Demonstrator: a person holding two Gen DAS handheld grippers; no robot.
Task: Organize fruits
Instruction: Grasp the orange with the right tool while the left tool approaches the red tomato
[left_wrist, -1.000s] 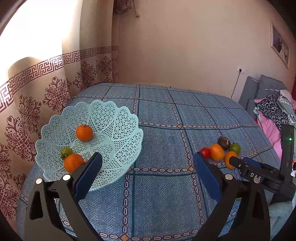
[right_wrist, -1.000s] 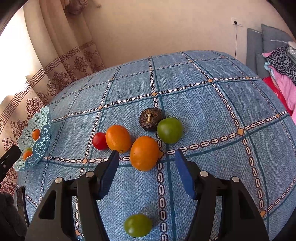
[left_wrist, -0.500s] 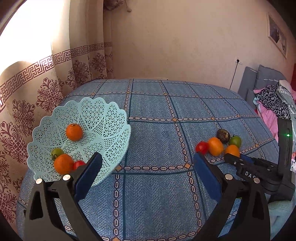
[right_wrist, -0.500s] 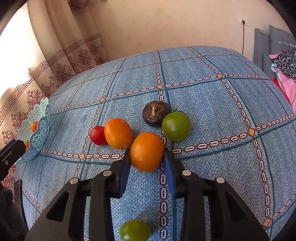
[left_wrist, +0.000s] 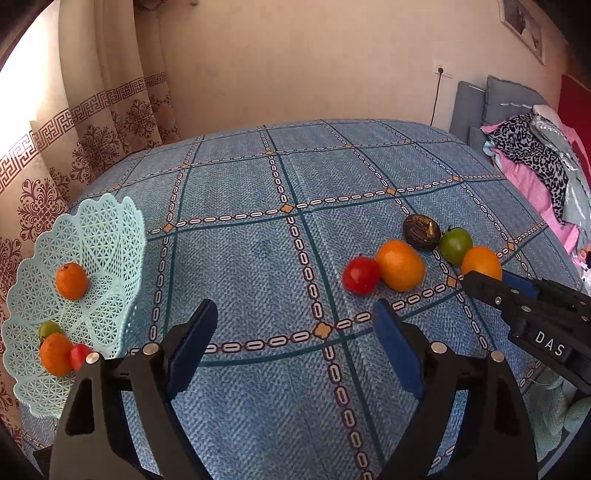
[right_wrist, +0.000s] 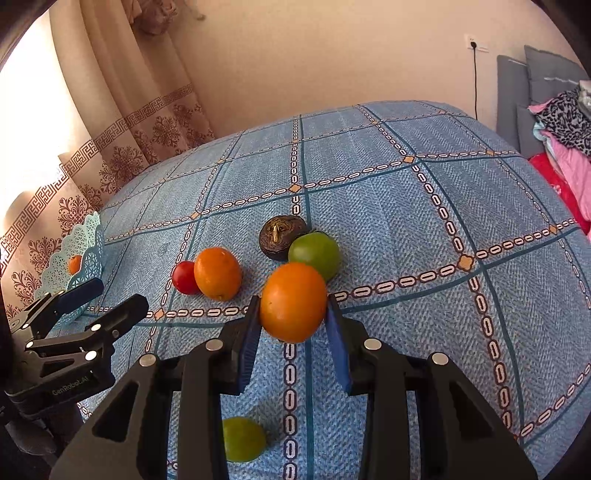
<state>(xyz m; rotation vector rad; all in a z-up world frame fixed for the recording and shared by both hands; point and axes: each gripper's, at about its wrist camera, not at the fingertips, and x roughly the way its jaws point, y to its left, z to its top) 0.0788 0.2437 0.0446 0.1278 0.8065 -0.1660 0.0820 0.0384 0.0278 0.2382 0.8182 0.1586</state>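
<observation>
Held orange (right_wrist: 293, 301) clamped between right gripper (right_wrist: 291, 325) pads, just above blue cloth (right_wrist: 406, 229). Beyond it on the cloth: one orange (right_wrist: 218, 273), one red tomato (right_wrist: 184, 277), one green tomato (right_wrist: 316, 254), one dark fruit (right_wrist: 280, 238); one green fruit (right_wrist: 242, 439) nearer. Far left, basket (left_wrist: 107, 258) holds four fruits. Left gripper (left_wrist: 295, 345) wide, empty.

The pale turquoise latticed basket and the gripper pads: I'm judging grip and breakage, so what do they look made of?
Pale turquoise latticed basket: probably moulded plastic, matte, with uniform pierced holes and a scalloped rim. Blue pads on the right tool: apparently rubber or foam, matte; which one is unclear.
</observation>
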